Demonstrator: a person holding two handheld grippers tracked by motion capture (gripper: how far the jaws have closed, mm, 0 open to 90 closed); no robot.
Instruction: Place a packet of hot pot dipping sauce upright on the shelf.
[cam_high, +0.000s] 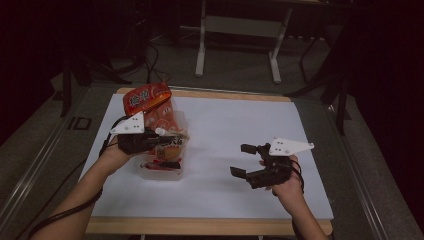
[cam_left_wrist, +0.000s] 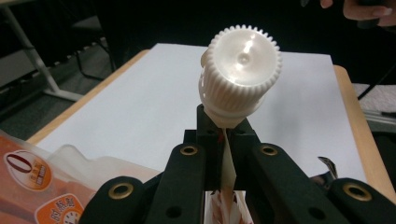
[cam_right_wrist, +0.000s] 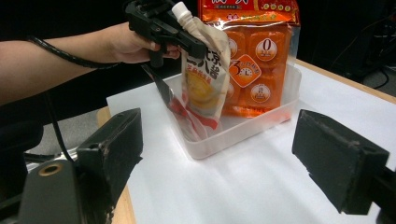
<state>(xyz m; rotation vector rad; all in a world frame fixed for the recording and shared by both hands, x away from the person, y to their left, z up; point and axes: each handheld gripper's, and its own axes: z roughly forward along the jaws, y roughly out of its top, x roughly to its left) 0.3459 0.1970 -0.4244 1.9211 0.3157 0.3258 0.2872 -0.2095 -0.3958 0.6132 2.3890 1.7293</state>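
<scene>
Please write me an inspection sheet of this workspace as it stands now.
Surface: white sheet over a wooden table.
Job's things: spouted pouch, white cap, lower end in the clear bin; orange pack stands in the bin.
Clutter: nothing seen.
Grippers: left gripper shut on the pouch's neck; right gripper open, holding nothing.
Cables: one trails along the left forearm.
Surroundings: dark room, white table legs.

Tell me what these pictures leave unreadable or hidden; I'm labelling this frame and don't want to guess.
- Spout pouch: in the left gripper view its body is hidden behind the left gripper and its white cap.
- Orange packet: its top is cut off by the right gripper view's edge; its print is too small in the high view.
- Clear tub: its floor is hidden behind the pouch and packet.
- Right gripper: open, holding nothing.
</scene>
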